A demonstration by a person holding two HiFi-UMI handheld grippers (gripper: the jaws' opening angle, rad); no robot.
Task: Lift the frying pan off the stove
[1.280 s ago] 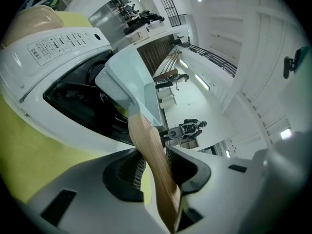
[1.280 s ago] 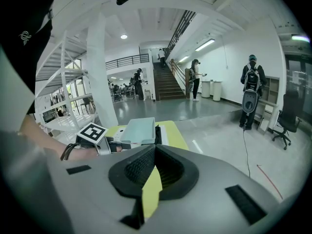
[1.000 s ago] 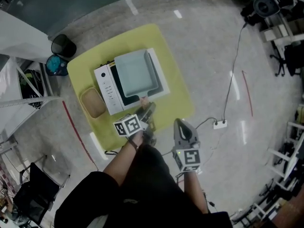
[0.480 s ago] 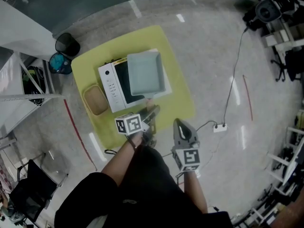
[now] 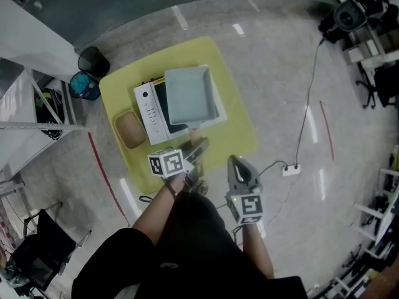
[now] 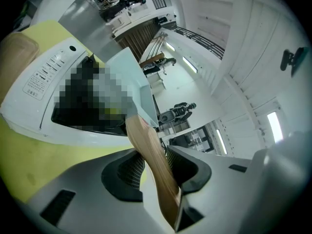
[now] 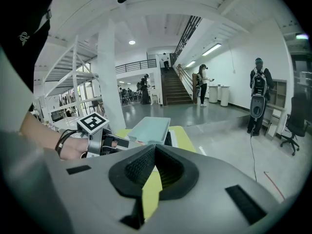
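Your left tool (image 5: 194,149) grips the wooden handle (image 6: 151,160) of the pan (image 5: 190,95). Its jaws have just been opening a little, but the handle is between them and both pads touch it. The pan is square and pale grey-blue, and it is over the right part of the white stove (image 5: 148,108), reaching past the stove's right edge. In the right gripper view it looks raised above the stove, and in the left gripper view the dark glass shows under its near side. I cannot tell if its far edge touches the stove. The stove stands on the yellow tabletop (image 5: 234,136), with a tan dish (image 5: 129,129) just beside it on the left. Your right tool (image 7: 155,150) is near the tabletop's near edge, apart from the pan. Its jaws are together and nothing is between them.
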